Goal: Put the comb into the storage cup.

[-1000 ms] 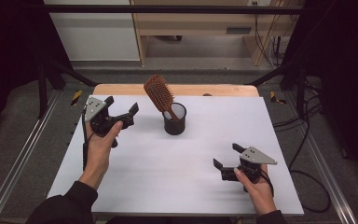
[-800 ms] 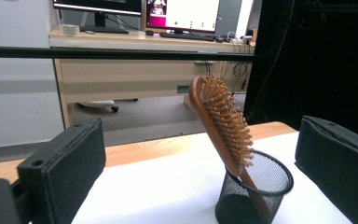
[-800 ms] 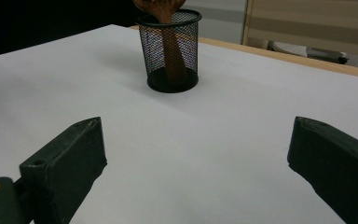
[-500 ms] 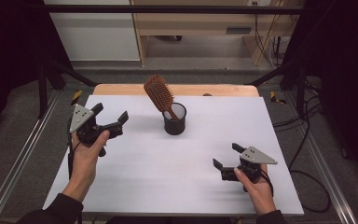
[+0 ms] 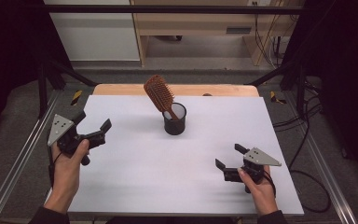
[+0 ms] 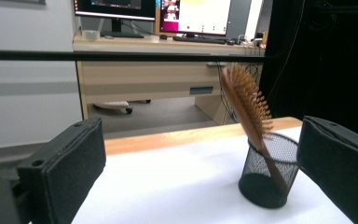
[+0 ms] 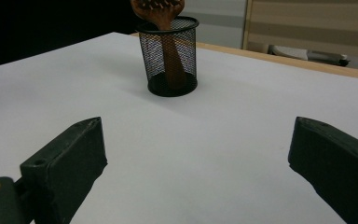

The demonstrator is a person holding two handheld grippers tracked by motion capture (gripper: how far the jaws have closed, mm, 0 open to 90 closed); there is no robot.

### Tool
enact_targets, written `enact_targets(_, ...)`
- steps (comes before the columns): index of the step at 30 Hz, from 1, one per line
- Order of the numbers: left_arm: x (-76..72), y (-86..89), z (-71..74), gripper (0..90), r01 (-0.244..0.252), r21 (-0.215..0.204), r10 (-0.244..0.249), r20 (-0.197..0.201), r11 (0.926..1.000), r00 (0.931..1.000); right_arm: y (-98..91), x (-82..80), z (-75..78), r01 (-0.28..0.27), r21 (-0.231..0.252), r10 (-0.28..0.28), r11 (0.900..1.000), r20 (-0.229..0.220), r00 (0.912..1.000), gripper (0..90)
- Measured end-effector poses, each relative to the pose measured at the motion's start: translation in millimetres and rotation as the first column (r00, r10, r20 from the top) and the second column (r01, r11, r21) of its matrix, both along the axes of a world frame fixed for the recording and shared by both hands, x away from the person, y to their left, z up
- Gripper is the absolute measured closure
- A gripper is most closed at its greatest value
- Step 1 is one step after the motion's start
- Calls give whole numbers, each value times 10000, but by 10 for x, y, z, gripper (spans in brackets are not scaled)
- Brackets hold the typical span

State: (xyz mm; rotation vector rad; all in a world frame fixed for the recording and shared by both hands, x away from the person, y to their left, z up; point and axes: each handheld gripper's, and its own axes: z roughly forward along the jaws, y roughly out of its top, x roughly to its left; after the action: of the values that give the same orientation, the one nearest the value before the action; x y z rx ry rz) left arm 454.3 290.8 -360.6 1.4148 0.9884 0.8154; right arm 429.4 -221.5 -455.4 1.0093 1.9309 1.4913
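Moved: left gripper (image 5: 93, 130) now sits farther left and nearer the person, jaws wide, empty.
Right gripper (image 5: 228, 161): unmoved, jaws wide, empty.
Hairbrush (image 5: 159, 94): leaning in mesh cup (image 5: 175, 123).

White table top (image 5: 135, 182), wooden desk (image 5: 191, 21) with monitors (image 6: 168, 9) behind.
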Motion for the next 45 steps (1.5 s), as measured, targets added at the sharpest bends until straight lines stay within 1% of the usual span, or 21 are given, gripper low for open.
enact_targets(2, -30, 53, -62, 16, -38, -62, 38, -87, 10000, 10000, -21, -13, 12, 30, 47, -30, 10000, 129, 9999, 48)
enact_targets(3, -45, 85, -98, 17, -54, -106, 53, -138, 9999, 9999, -27, -21, 20, 15, 15, -15, 10000, 242, 9997, 48)
enact_targets(6, -63, 166, -169, 17, -77, -98, 75, -159, 9999, 9998, -39, -56, 42, 195, -134, -187, 9997, 600, 9980, 34)
enact_targets(8, -71, 232, -221, 19, -186, -187, 181, -229, 9997, 9996, -40, -62, 50, 256, -163, -241, 9995, 857, 9960, 35)
enact_targets(9, -75, 263, -247, 20, -210, -214, 205, -214, 9996, 9996, -44, -59, 54, 299, -168, -282, 9994, 910, 9954, 35)
enact_targets(12, -95, 351, -309, 21, -372, -144, 369, -222, 9992, 9991, -65, -35, 60, 423, -130, -409, 9990, 972, 9944, 42)
enact_targets(14, -114, 409, -339, 23, -459, -79, 458, -150, 9989, 9988, -70, -30, 65, 500, -127, -485, 9987, 967, 9941, 44)
enact_targets(18, -156, 508, -398, 23, -567, -127, 564, -169, 9983, 9983, -86, -41, 59, 500, -281, -472, 9984, 918, 9947, 44)
enact_targets(20, -177, 544, -432, 24, -618, -90, 616, -164, 9980, 9980, -105, -50, 45, 567, -382, -534, 9977, 828, 9951, 45)
enact_targets(22, -203, 573, -463, 27, -614, -99, 612, -213, 9981, 9979, -127, -60, 32, 521, -387, -490, 9979, 790, 9957, 45)
enact_targets(25, -242, 603, -507, 27, -593, 33, 594, -292, 9982, 9978, -164, -84, 24, 498, -411, -463, 9979, 831, 9955, 43)
enact_targets(28, -282, 607, -547, 27, -529, 60, 531, -384, 9986, 9978, -197, -100, 12, 518, -374, -484, 9980, 879, 9950, 42)
enact_targets(32, -338, 560, -605, 27, -399, 183, 409, -542, 9990, 9977, -216, -100, -15, 505, -295, -478, 9983, 868, 9951, 41)
enact_targets(37, -402, 488, -663, 27, -241, 172, 251, -573, 9996, 9980, -223, -105, -22, 472, -252, -448, 9986, 894, 9950, 40)
enact_targets(41, -441, 391, -712, 29, -31, 135, 39, -572, 9999, 9984, -218, -106, -19, 432, -216, -410, 9988, 923, 9949, 41)
enact_targets(45, -470, 302, -744, 29, 193, 253, -180, -510, 9995, 9985, -212, -104, -22, 407, -251, -381, 9989, 947, 9948, 41)
